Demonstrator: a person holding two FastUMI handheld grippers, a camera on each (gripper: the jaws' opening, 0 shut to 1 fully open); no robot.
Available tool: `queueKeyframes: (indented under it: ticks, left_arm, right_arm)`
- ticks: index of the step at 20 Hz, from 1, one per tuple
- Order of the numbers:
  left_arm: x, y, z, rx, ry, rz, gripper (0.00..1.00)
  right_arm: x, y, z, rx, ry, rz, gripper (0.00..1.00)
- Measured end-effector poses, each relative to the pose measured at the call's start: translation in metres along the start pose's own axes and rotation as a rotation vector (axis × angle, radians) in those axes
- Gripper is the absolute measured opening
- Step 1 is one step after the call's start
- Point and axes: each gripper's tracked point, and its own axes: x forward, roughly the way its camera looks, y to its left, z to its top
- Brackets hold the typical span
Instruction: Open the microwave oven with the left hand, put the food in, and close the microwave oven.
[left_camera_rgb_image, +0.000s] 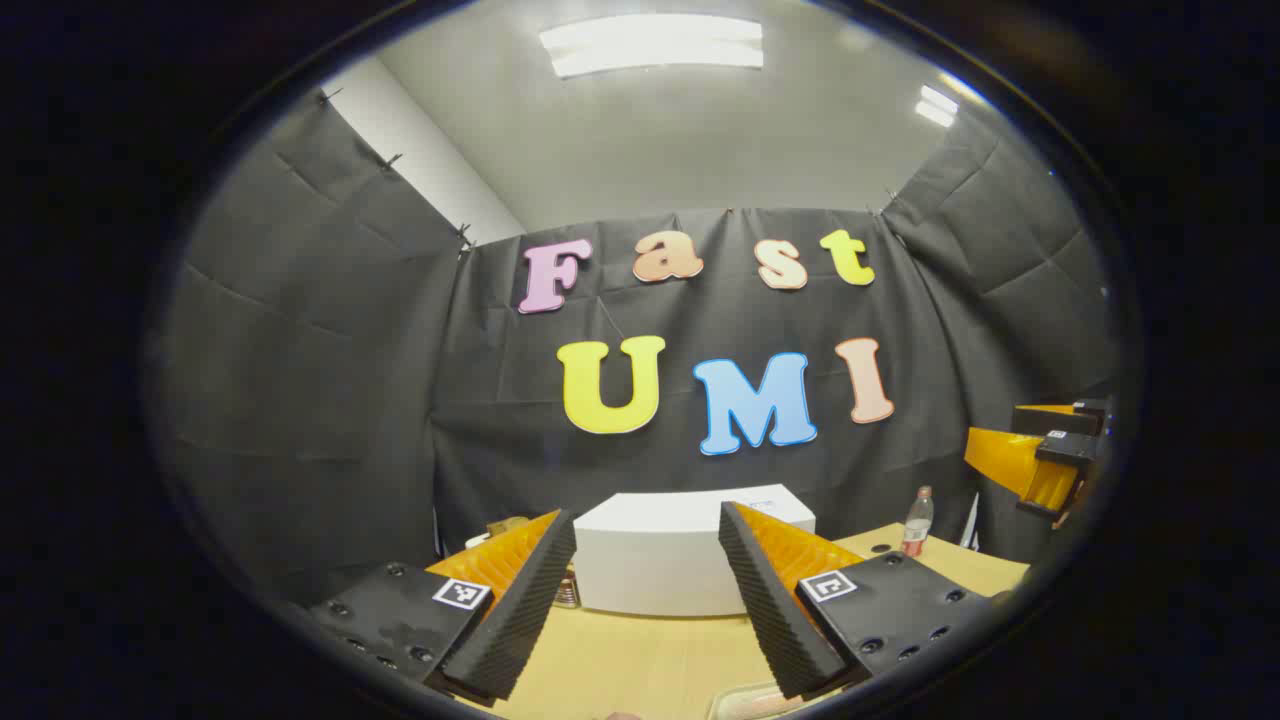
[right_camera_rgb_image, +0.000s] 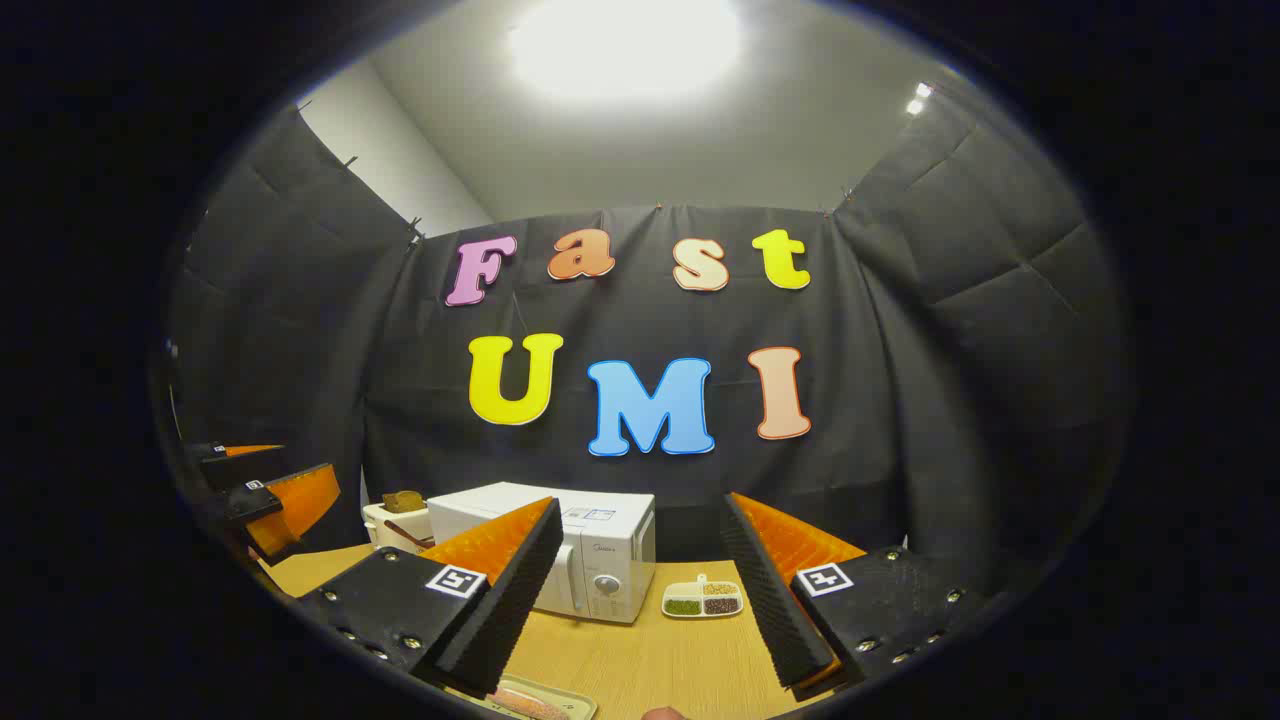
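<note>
Left gripper (left_camera_rgb_image: 645, 600) jaws spread wide, nothing between them; right gripper (right_camera_rgb_image: 640, 595) same, wide apart and empty, both raised above the near edge of the wooden table (right_camera_rgb_image: 640, 660). White microwave (right_camera_rgb_image: 570, 560) sits at the far side of the table against the booth wall, door closed; food tray (right_camera_rgb_image: 530, 700) lies at the near edge, just under the right gripper. Also on the table: a small divided dish (right_camera_rgb_image: 703, 598) just right of the microwave, a bottle (left_camera_rgb_image: 917, 522) far right.
</note>
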Motion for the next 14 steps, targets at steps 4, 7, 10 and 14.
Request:
queueKeyframes:
  ticks: [4, 7, 10, 14]
  left_arm:
    - [0.002, 0.000, -0.001, -0.017, 0.010, -0.005, 0.99]
    - [0.001, -0.001, 0.000, -0.020, 0.011, -0.013, 0.99]
    - [0.001, -0.002, -0.001, -0.021, 0.013, -0.024, 1.00]
    - [0.006, -0.011, 0.001, -0.021, 0.010, -0.039, 0.99]
  right_arm:
    - [-0.001, 0.000, 0.002, -0.018, -0.007, -0.004, 0.97]
    - [-0.003, 0.000, -0.003, -0.035, -0.003, -0.001, 0.97]
    - [-0.003, -0.002, -0.004, -0.037, -0.001, -0.007, 0.97]
    - [-0.003, -0.005, -0.007, -0.045, 0.006, -0.008, 0.97]
